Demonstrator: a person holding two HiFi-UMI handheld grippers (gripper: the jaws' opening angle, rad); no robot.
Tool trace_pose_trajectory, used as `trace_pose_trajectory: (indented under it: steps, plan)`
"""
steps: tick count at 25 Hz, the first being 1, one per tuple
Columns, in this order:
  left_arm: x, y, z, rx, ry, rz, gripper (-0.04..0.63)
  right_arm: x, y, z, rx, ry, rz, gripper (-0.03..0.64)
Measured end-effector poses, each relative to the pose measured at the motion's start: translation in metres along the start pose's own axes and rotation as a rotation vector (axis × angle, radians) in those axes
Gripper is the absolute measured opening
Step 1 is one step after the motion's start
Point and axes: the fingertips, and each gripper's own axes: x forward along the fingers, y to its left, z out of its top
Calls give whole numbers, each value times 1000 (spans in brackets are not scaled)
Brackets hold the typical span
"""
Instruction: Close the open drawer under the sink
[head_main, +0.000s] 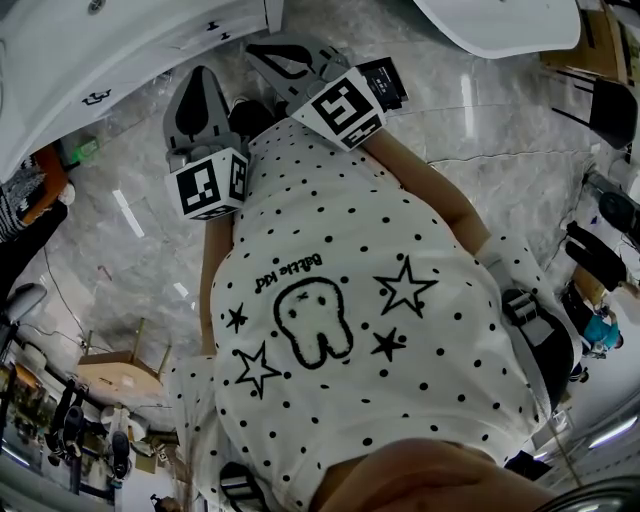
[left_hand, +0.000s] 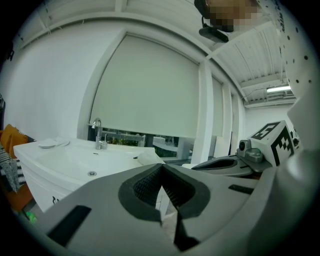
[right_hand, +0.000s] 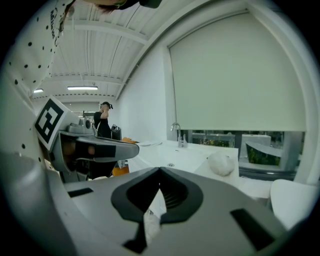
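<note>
A person in a white polka-dot shirt (head_main: 340, 330) stood on a marble floor (head_main: 120, 250) and held 2 grippers close to the chest, facing a white vanity cabinet (head_main: 60, 60). The left gripper (left_hand: 161, 169) had its jaws pressed together on nothing, and the right gripper (right_hand: 160, 171) was likewise closed and empty. The 2 sat side by side, apart. A drawer front (head_main: 150, 70) with a black handle (head_main: 97, 97) lay under the sink (left_hand: 75, 159), ahead of the left gripper's tips and untouched. Whether it stood open could not be told. A chrome faucet (left_hand: 97, 134) rose behind the basin, before a drawn roller blind (left_hand: 150, 90).
</note>
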Motion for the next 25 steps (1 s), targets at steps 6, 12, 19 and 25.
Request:
trace_pose_trajectory:
  steps: [6, 12, 19, 25]
  plan:
    - [0, -1, -1, -2, 1, -2, 3, -2, 1, -2, 1, 3, 0, 14]
    - [1, -6, -2, 1, 9, -14, 3, -5, 2, -3, -7, 7, 3, 14]
    - [3, -6, 0, 4, 0, -14, 3, -4, 3, -3, -14, 9, 13, 14]
    - [4, -4, 1, -3, -5, -3, 3, -4, 2, -2, -17, 10, 16, 14]
